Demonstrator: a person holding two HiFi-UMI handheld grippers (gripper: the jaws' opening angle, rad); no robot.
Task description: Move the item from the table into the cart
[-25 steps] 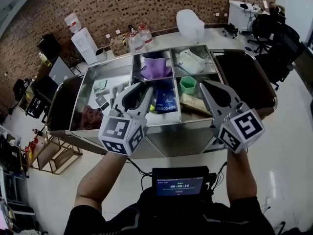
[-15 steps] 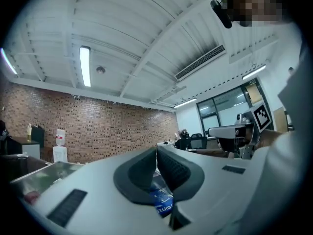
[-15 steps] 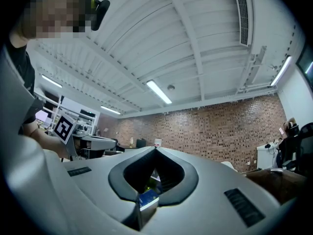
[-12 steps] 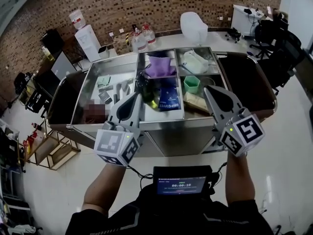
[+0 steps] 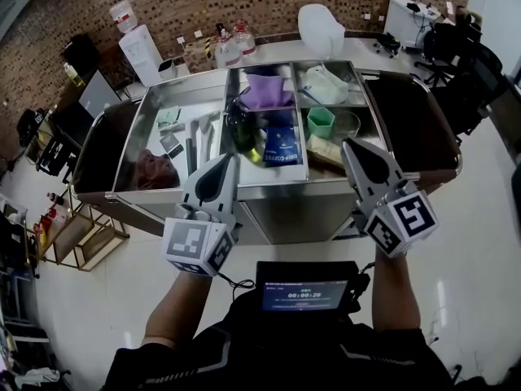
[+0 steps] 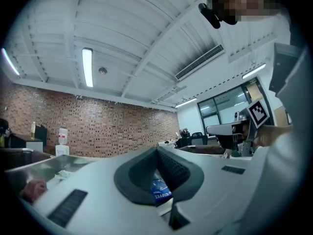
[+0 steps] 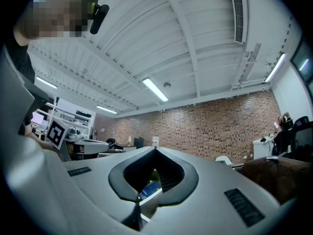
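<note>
The left claw [image 5: 231, 162], open over the middle compartment of the cart [image 5: 269, 191] a second ago, is now fully shut on nothing and drawn back to the near rim. The right claw [image 5: 347, 144] hangs alongside, also closed and empty. A dark bottle [image 5: 240, 133] sits in that compartment just beside the blue packet [image 5: 281, 142], so the drop looks done and the table [image 5: 277, 51] behind is probably next.

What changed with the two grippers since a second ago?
The left gripper closed its jaws on nothing and drew back toward the person, lower in the head view. The right gripper stayed shut and empty, and the things in the cart kept their places.
</note>
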